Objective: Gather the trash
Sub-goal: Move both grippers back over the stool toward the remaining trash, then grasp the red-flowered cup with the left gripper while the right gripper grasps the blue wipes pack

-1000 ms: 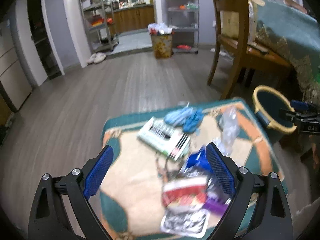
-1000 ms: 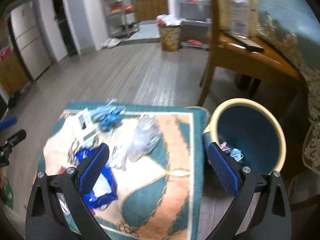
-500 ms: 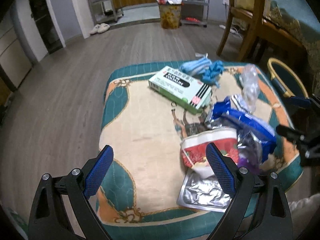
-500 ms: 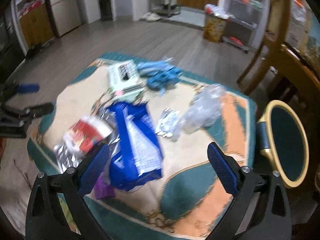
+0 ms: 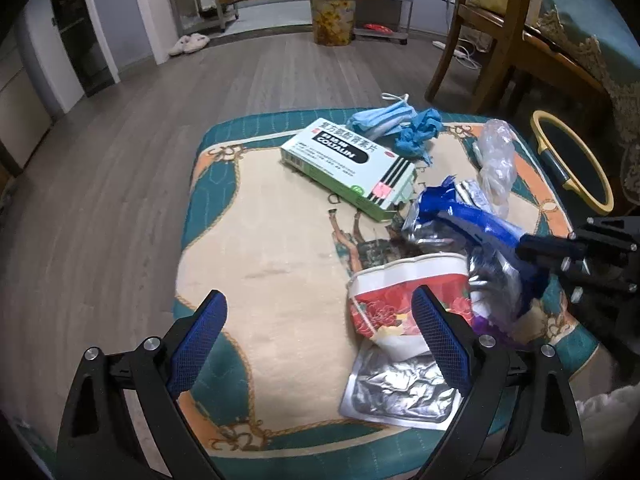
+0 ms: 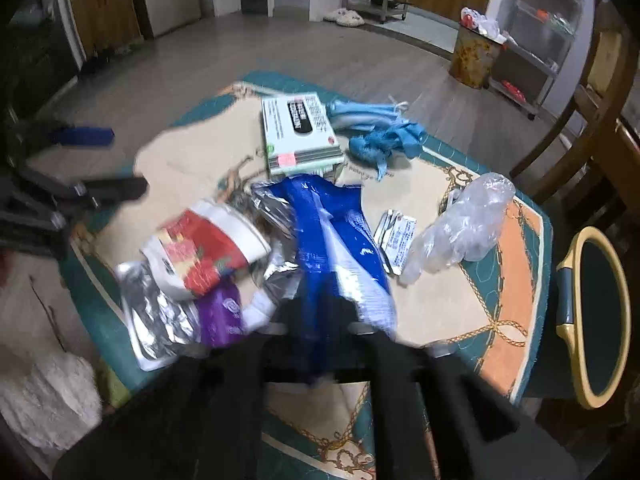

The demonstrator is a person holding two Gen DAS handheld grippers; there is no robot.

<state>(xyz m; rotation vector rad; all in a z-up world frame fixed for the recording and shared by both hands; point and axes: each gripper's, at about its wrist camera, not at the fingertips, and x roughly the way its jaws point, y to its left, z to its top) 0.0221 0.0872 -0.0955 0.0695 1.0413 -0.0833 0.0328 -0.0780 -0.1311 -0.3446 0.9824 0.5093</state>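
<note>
Both hand-held grippers have come down over the rug [image 5: 256,240] since the earlier frames, and the right hand-held gripper [image 6: 320,320] has swung from above the teal bin [image 6: 600,320] across to the trash pile; its jaws have just been closing and now pinch the near end of the blue foil wrapper [image 6: 332,224], which runs from the jaws toward the green-and-white box [image 6: 298,132]; this view is blurred around the jaws. From the left wrist view the same right hand-held gripper [image 5: 536,250] enters from the right and the blue foil wrapper [image 5: 476,216] bunches up at its tip.

Left hand-held gripper [image 5: 320,340] stands wide, nothing between its 2 blue pads; its right pad hangs over the red-and-white wrapper [image 5: 404,292], whether touching I cannot tell.

Taking the green-and-white box [image 5: 348,164] as the landmark: the blue masks [image 5: 380,118] and the crumpled blue glove [image 5: 420,132] lie just beyond it; the clear plastic bag [image 5: 496,160] lies to its right; the blue foil wrapper sits just in front of it, to the right; the red-and-white wrapper and the silver foil pouch [image 5: 400,392] lie nearer the camera; the teal bin [image 5: 572,160] stands off the rug, well to the right.
</note>
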